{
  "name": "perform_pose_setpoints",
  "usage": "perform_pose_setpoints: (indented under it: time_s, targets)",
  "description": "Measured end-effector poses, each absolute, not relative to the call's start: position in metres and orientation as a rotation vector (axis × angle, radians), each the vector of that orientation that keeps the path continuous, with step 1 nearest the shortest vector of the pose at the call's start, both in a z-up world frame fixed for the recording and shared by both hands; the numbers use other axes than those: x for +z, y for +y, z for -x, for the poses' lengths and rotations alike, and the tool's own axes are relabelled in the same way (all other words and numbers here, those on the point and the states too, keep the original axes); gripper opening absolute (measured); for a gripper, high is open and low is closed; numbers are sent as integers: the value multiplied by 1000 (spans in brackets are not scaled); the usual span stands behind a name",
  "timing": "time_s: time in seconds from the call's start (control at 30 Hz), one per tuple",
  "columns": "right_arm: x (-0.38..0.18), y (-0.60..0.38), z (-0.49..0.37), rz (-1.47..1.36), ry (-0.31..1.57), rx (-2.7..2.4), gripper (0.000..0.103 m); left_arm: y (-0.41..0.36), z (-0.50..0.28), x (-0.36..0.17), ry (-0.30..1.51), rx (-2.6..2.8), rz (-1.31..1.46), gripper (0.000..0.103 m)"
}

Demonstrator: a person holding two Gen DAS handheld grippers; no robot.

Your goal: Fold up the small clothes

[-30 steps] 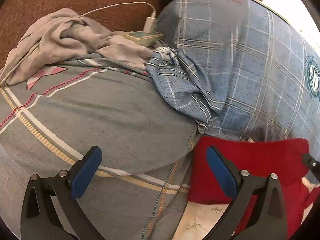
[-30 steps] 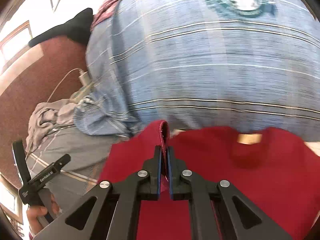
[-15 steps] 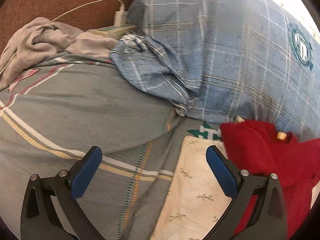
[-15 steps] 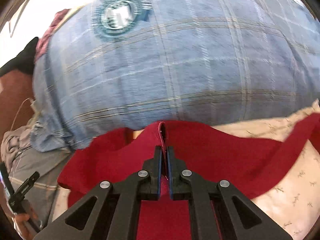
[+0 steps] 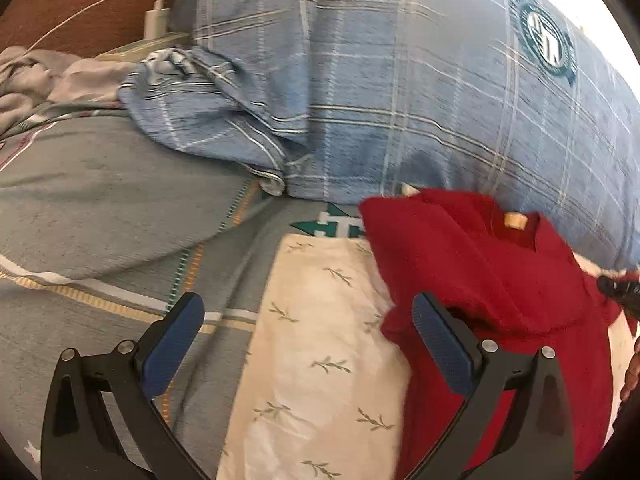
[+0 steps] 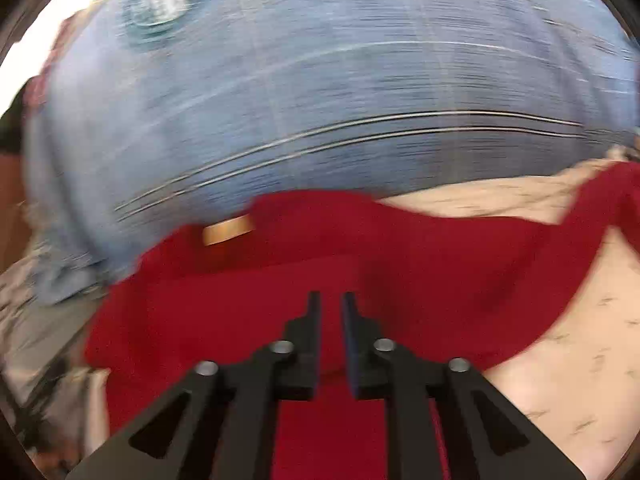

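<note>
The right gripper [image 6: 330,316] has just been opening, nothing between its narrow jaws, the left gripper [image 5: 308,340] wide and empty; the red top [image 5: 500,300], bunched by the blue pillow [image 5: 400,80], may fold crooked.

I am working in a bedroom at home, on a made-up bed. A big blue checked pillow [image 5: 420,92] with a round green emblem lies ahead of me, a grey blanket [image 5: 92,192] with coloured stripes covers the bed beside it, and a cream sheet [image 5: 320,340] printed with small leafy sprigs is spread below. A white charger [image 5: 154,20] with its cable sits by the pillow, against a brown backing.
</note>
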State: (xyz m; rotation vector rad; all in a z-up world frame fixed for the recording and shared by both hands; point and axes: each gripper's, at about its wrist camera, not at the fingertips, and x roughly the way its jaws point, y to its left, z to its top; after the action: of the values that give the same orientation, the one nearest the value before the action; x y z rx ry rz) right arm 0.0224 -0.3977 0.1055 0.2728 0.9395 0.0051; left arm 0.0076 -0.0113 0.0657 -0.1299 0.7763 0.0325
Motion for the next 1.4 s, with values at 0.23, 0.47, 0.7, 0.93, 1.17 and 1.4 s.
perform_pose_setpoints:
  time_s: [0.23, 0.47, 0.7, 0.93, 1.17, 1.4]
  targets:
    - [98, -319, -11, -160, 978, 256, 52, -32, -10, 53, 821, -14, 40, 103]
    - [81, -346, -17, -232, 1025, 165, 52, -32, -43, 32, 881, 28, 94, 103]
    - [71, -390, -12, -226, 1046, 68, 52, -8, -46, 12, 990, 88, 218, 103]
    - [89, -429, -9, -256, 977, -48, 59, -15, -25, 34, 960, 85, 170, 103]
    - [70, -419, -48, -251, 978, -37, 52, -25, -7, 61, 799, 58, 185, 103]
    - [72, -415, -52, -195, 947, -77, 5, -44, -30, 31, 881, 21, 173, 103]
